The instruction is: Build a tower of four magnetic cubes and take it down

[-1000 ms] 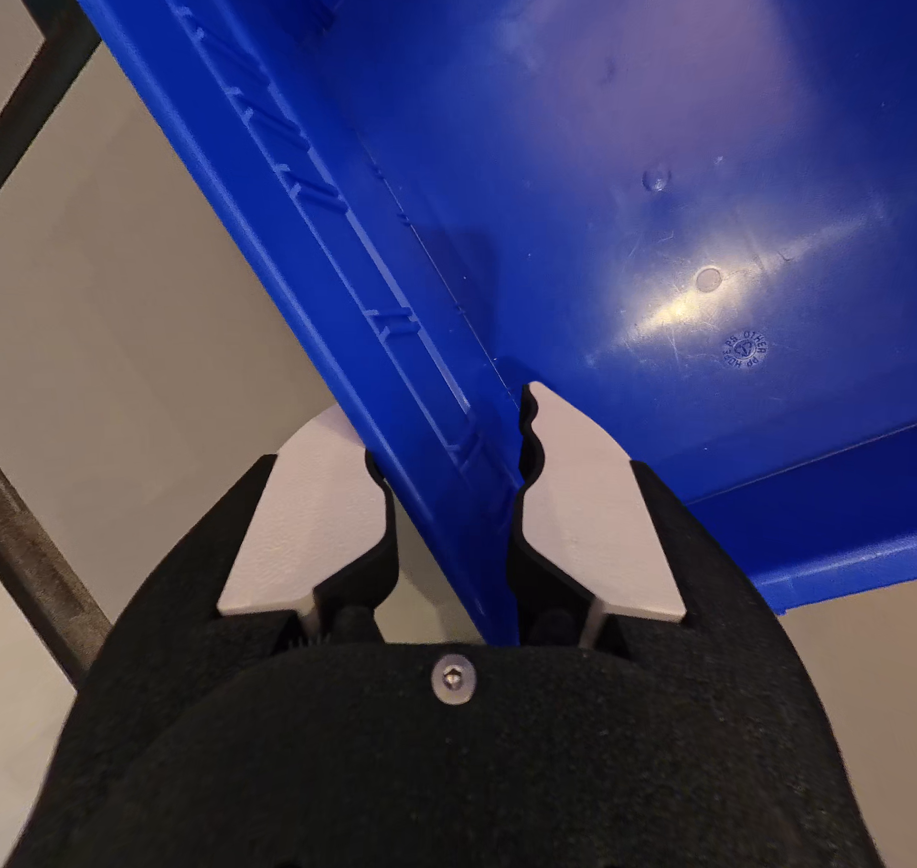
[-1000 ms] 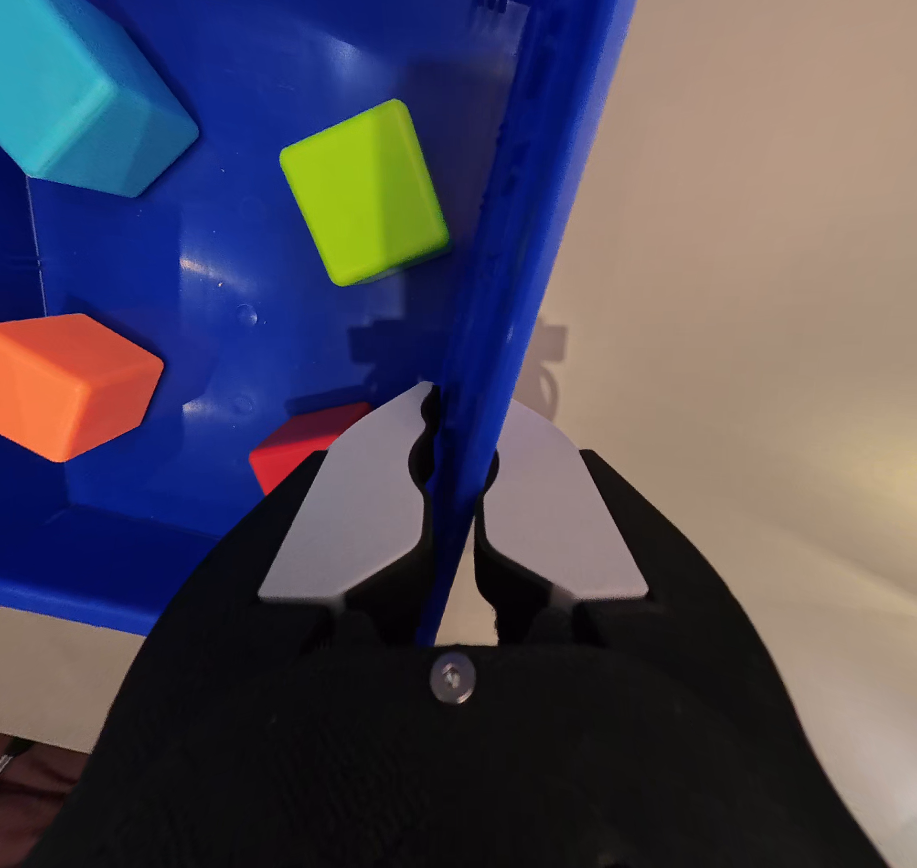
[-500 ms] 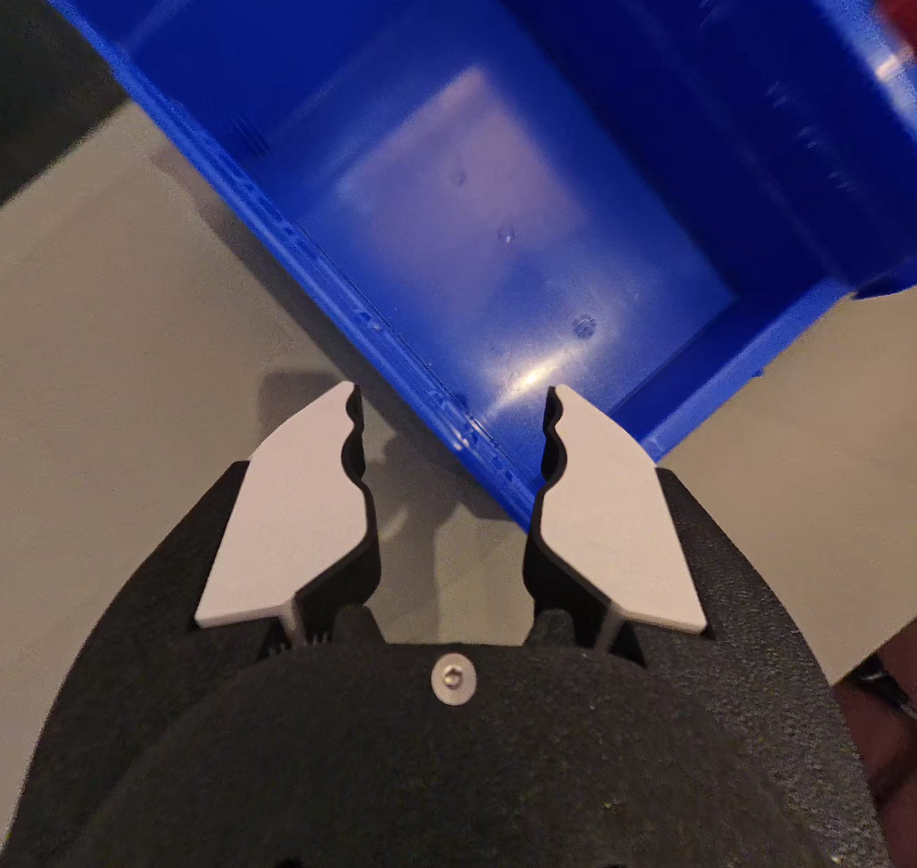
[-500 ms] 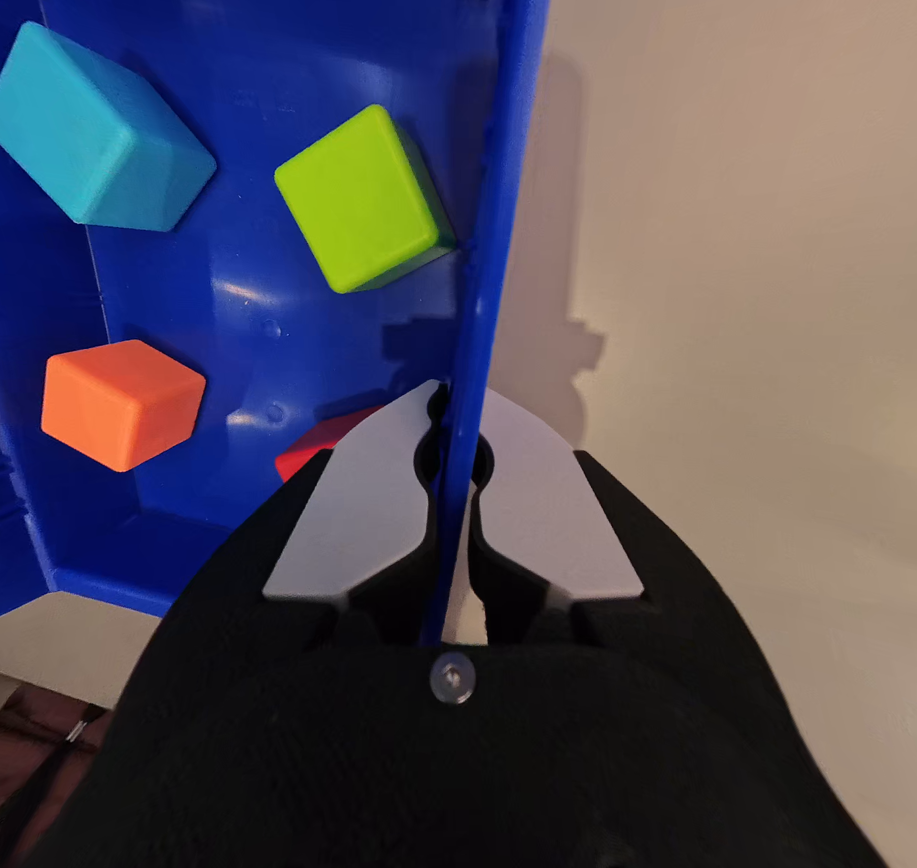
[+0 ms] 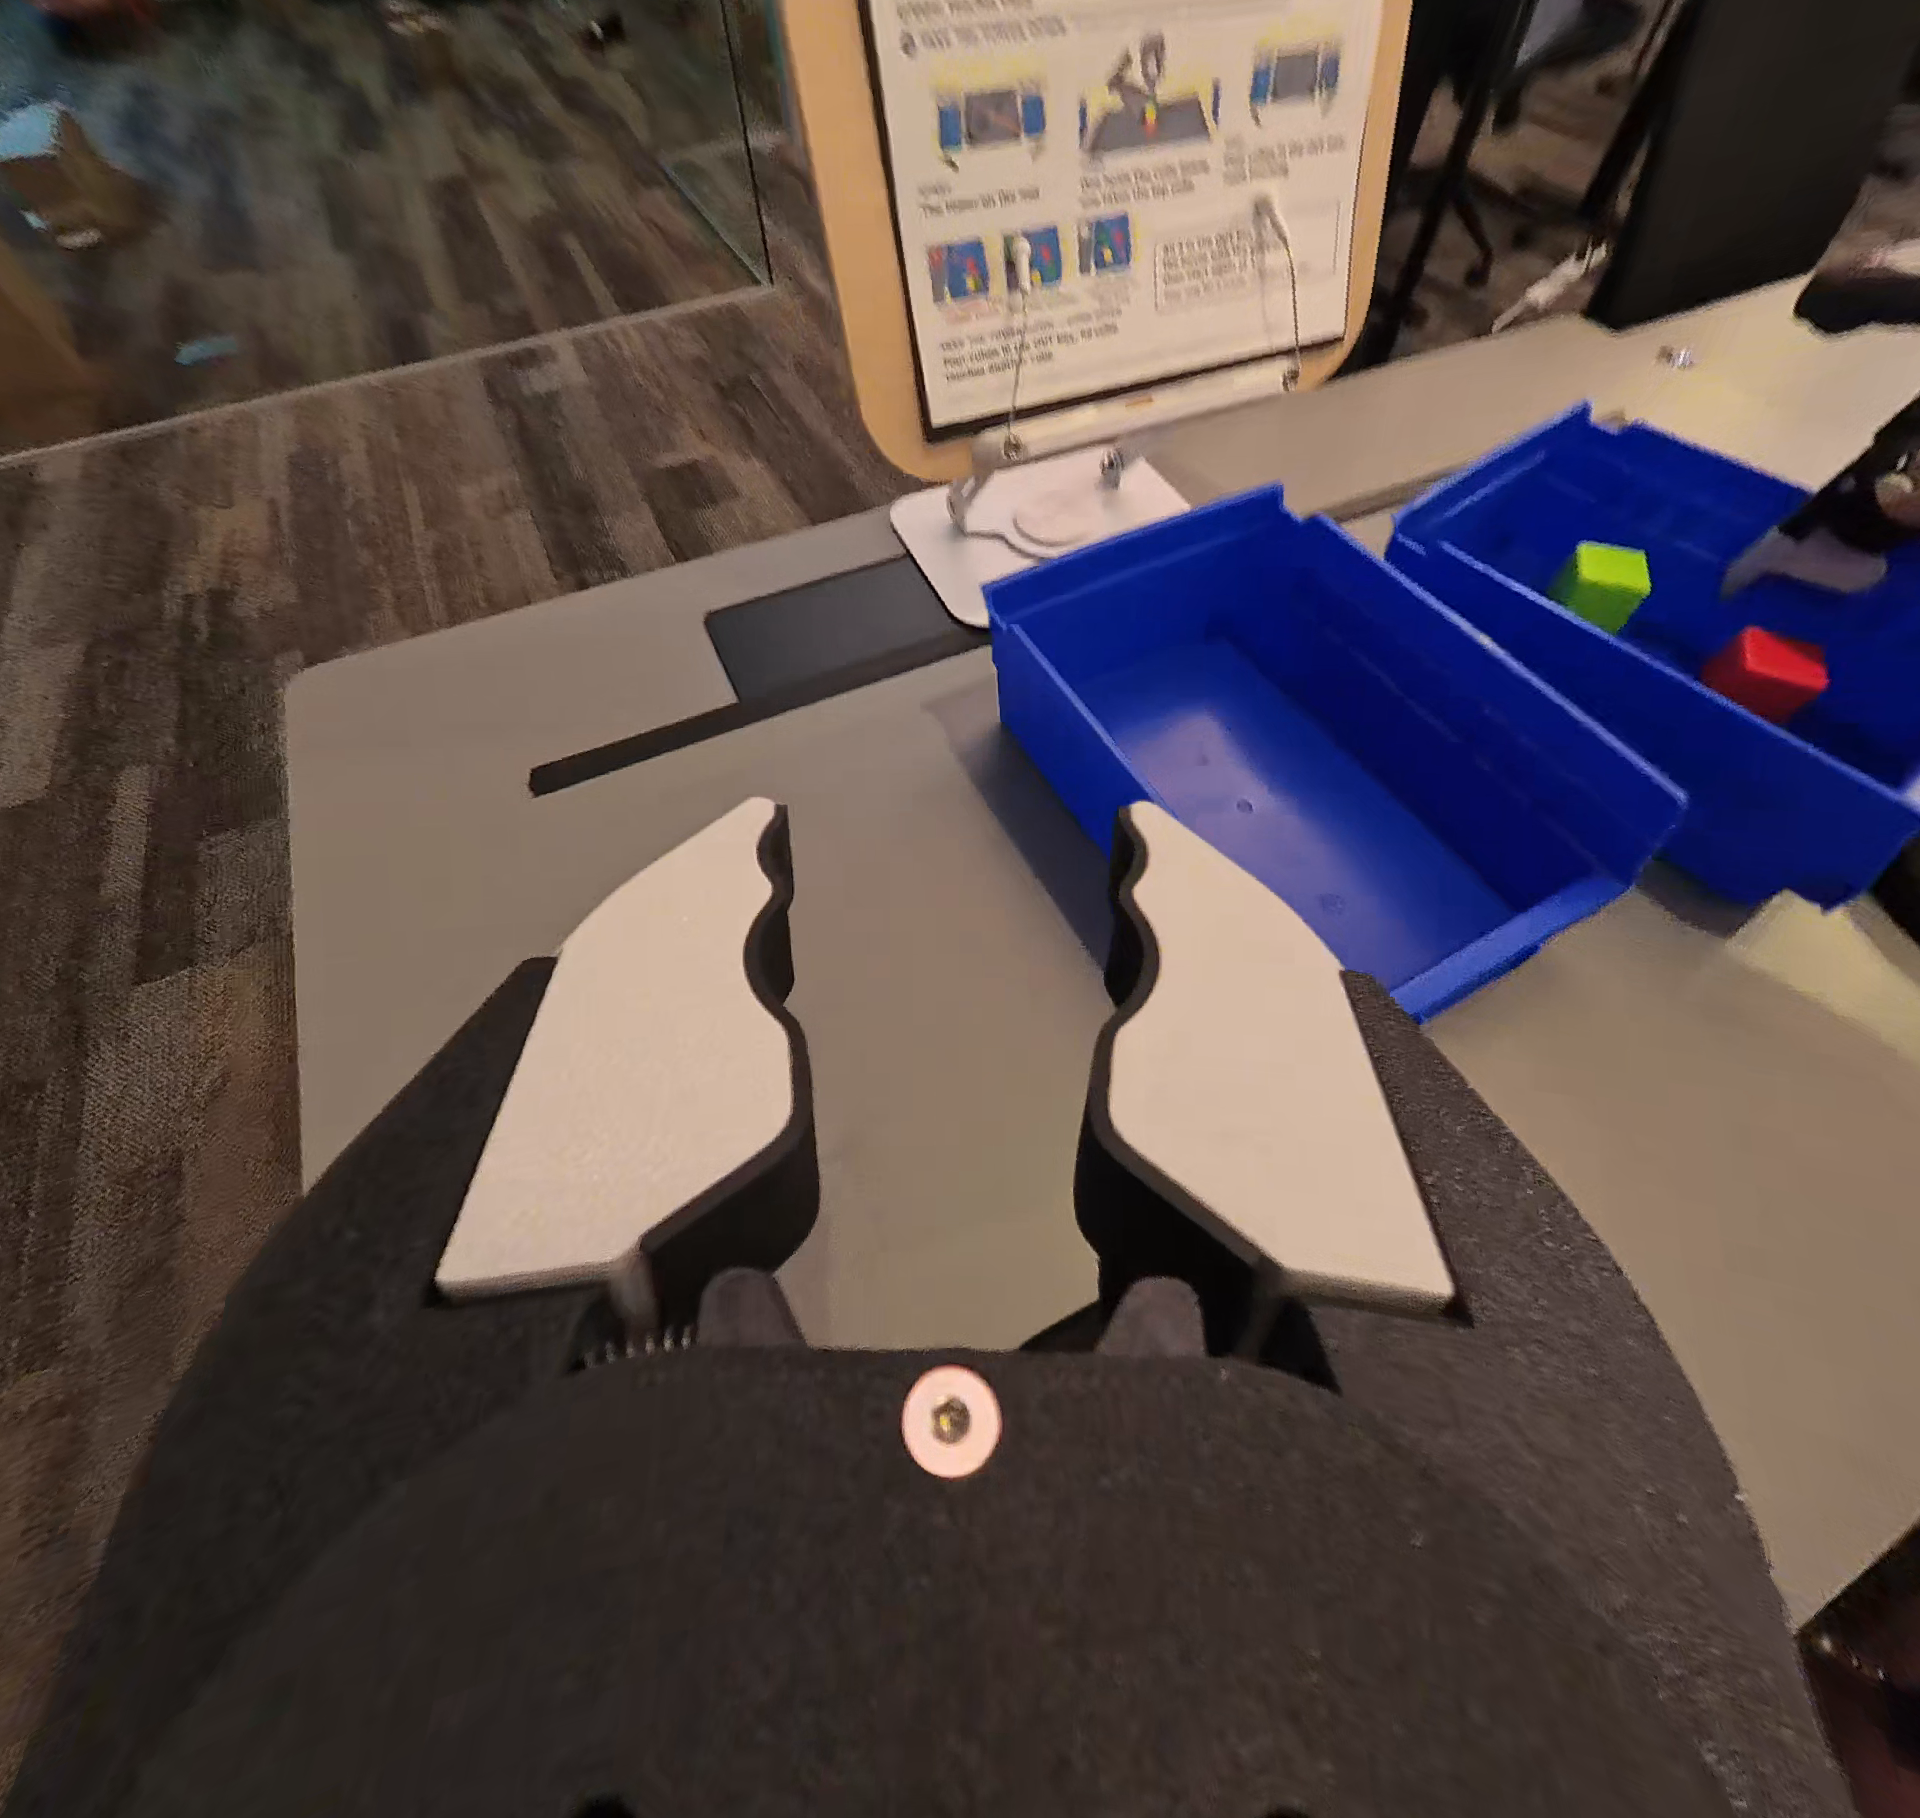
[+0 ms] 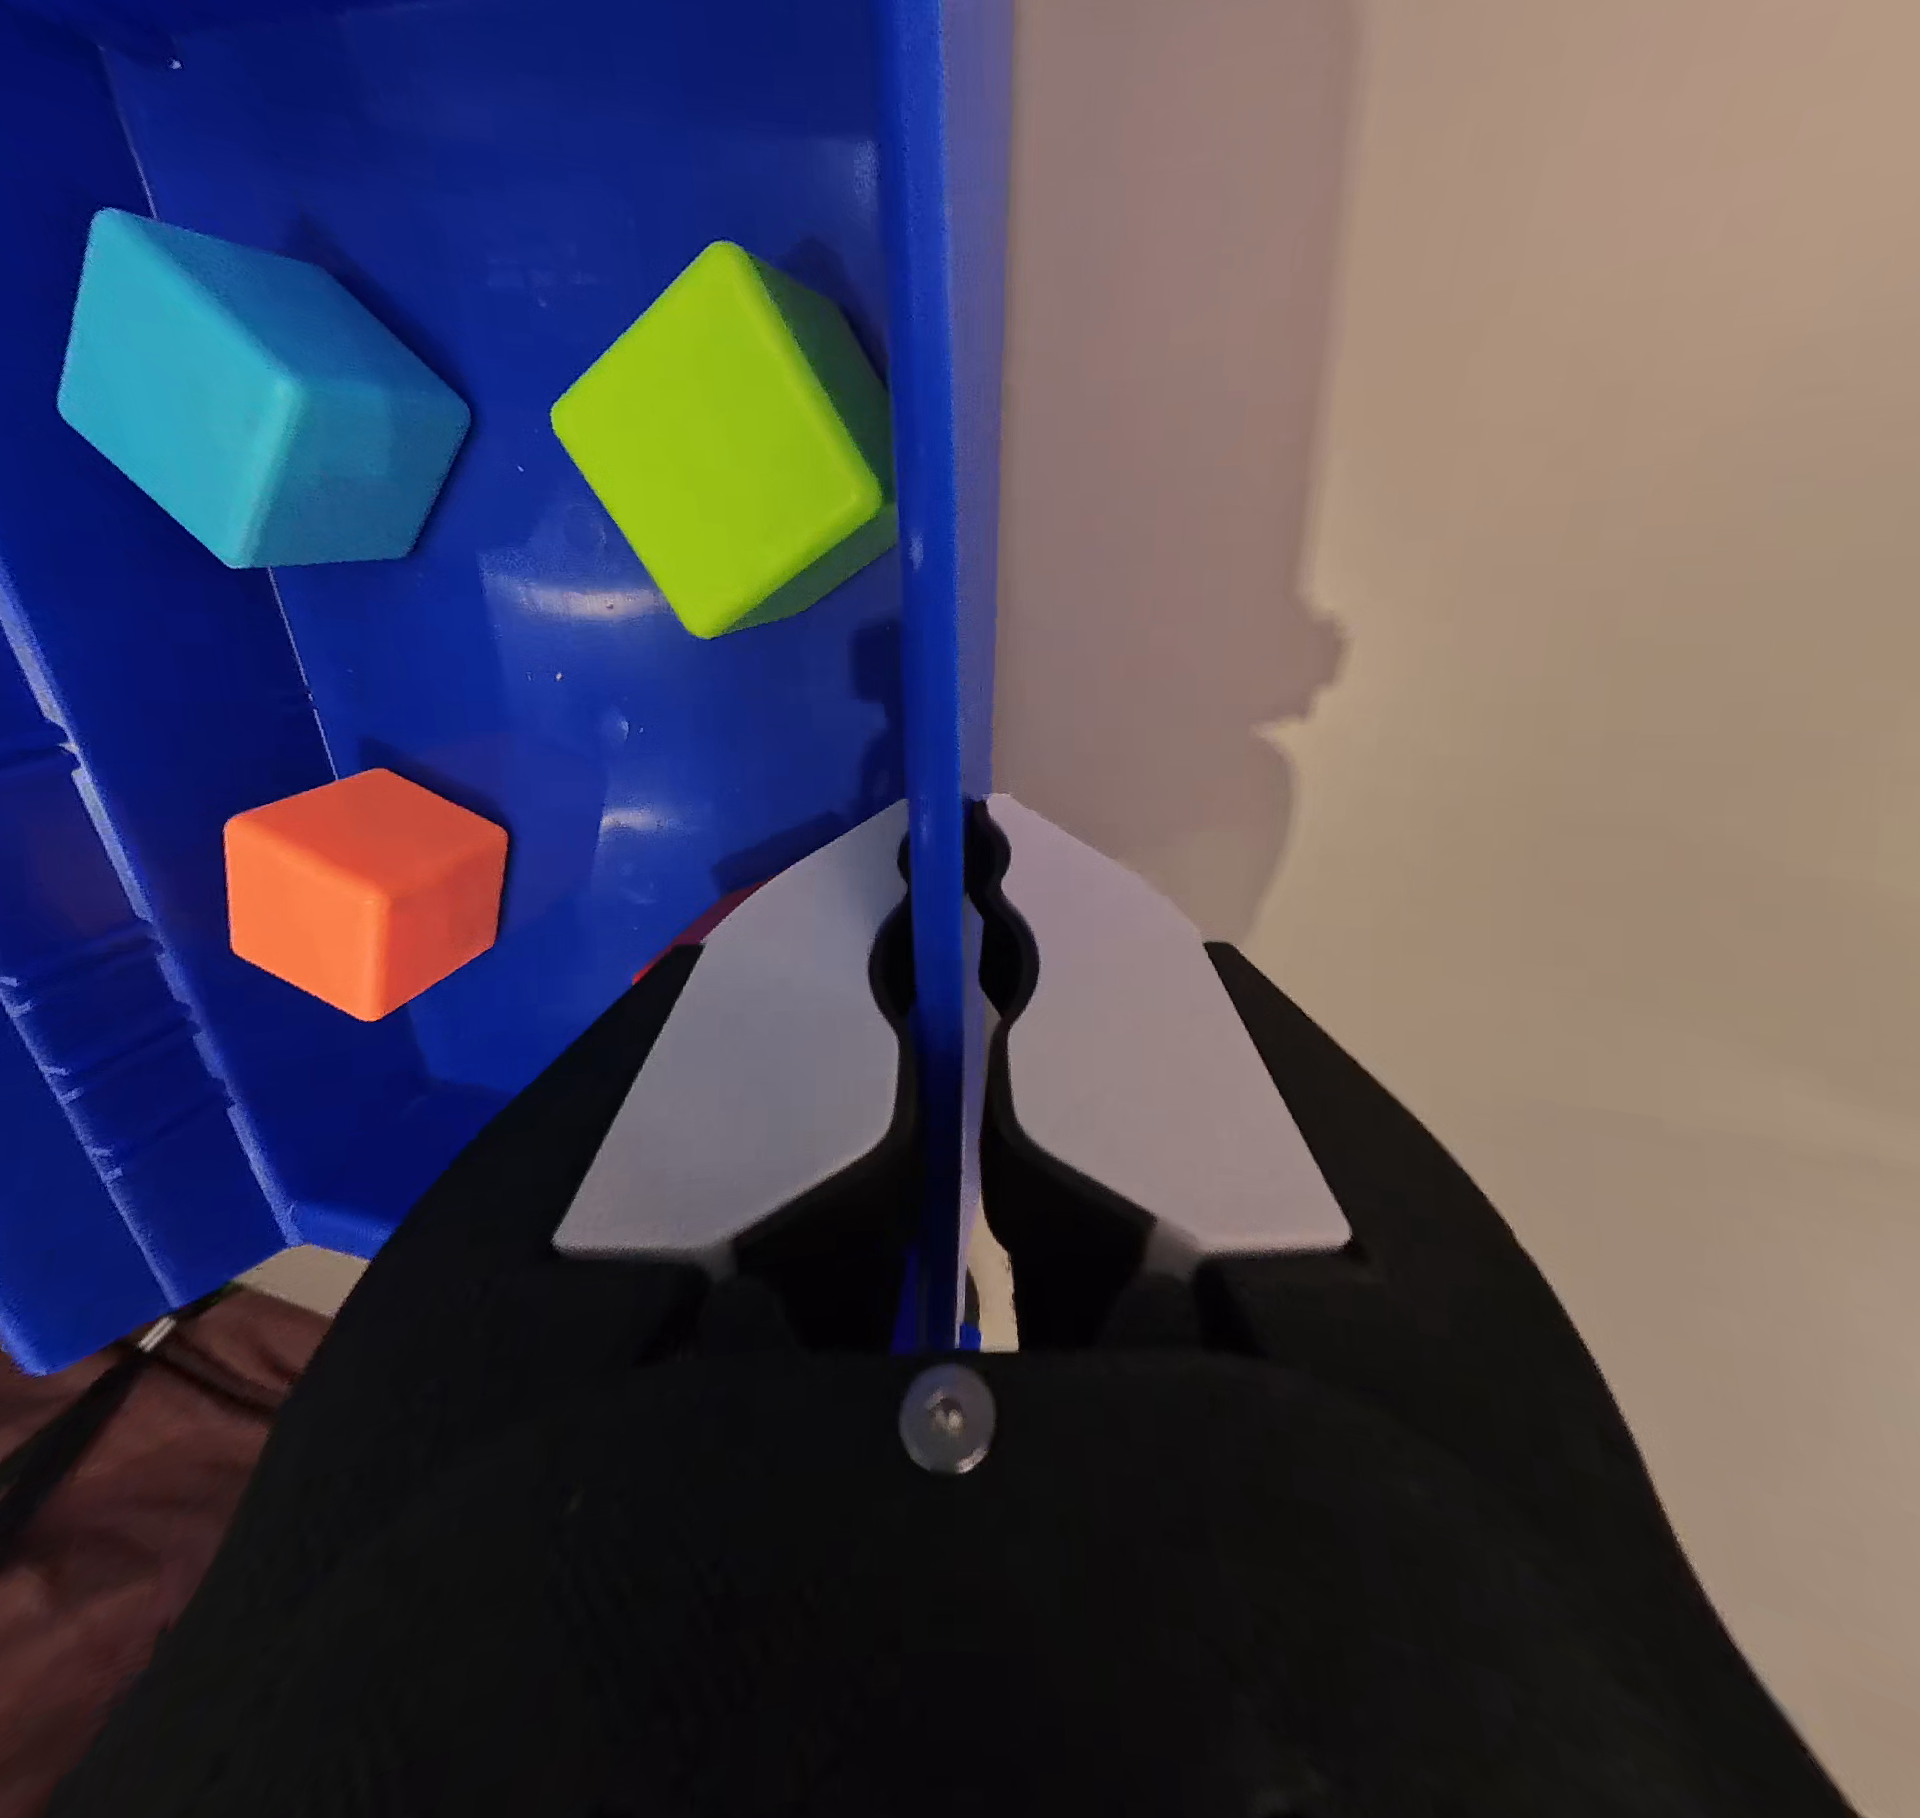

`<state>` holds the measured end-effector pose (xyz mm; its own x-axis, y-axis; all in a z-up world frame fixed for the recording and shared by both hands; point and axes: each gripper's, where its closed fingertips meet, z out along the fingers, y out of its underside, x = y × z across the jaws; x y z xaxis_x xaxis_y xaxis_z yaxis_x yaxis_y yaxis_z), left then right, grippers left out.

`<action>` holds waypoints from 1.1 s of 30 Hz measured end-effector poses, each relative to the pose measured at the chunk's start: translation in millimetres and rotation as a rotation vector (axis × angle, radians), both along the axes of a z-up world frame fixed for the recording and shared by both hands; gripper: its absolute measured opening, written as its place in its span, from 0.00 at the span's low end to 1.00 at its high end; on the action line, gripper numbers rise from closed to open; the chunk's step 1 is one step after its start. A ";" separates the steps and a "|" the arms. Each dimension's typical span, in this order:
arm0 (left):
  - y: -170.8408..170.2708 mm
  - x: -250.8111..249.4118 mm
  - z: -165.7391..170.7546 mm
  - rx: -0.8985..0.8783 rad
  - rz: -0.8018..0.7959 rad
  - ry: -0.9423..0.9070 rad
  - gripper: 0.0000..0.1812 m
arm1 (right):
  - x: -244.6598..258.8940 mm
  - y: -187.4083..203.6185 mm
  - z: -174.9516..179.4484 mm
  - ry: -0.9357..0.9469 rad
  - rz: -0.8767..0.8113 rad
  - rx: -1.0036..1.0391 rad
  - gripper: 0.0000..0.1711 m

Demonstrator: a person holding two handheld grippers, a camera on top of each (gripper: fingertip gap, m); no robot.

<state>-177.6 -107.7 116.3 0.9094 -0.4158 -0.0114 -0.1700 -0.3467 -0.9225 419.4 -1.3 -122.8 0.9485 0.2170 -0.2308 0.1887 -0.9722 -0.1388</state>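
Four magnetic cubes are sitting loose inside a blue bin (image 6: 623,158): a teal cube (image 6: 249,397) and a lime green cube (image 6: 717,438) toward its far end, an orange cube (image 6: 364,890) nearer, and a red cube (image 5: 1764,672) mostly hiding behind the right claw (image 6: 942,812) in the right wrist view. None are touching, though the lime green cube is lying just beside the bin's right wall. The right claw is clamping that same thin wall, one finger inside the bin and one outside. This bin is resting near the right edge of the grey bench (image 5: 582,895). A second, empty blue bin (image 5: 1299,760) is sitting just beside it on the left. The left claw (image 5: 951,818) is hovering over bare bench near the left edge, its fingers spread apart and holding nothing. At the bench's far edge, an instruction board (image 5: 1101,158) is standing upright on a metal base, with wood-pattern floor (image 5: 312,418) beyond.
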 end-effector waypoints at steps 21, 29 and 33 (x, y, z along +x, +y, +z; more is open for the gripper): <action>-5.1 -83.1 7.3 0.059 0.251 -0.133 0.39 | -201.5 38.3 196.2 -0.056 0.253 0.061 0.04; -12.0 -108.9 26.0 0.159 0.402 -0.168 0.38 | -424.2 45.4 184.0 0.052 0.507 0.080 0.05; -16.9 -117.3 26.0 0.155 0.446 -0.182 0.40 | -507.8 41.4 161.9 0.096 0.577 0.065 0.05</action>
<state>-294.9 -124.6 142.3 0.9910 0.0077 0.1333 0.1320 -0.2055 -0.9697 -88.5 40.1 39.1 0.6482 0.7087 -0.2786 0.6686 -0.7048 -0.2371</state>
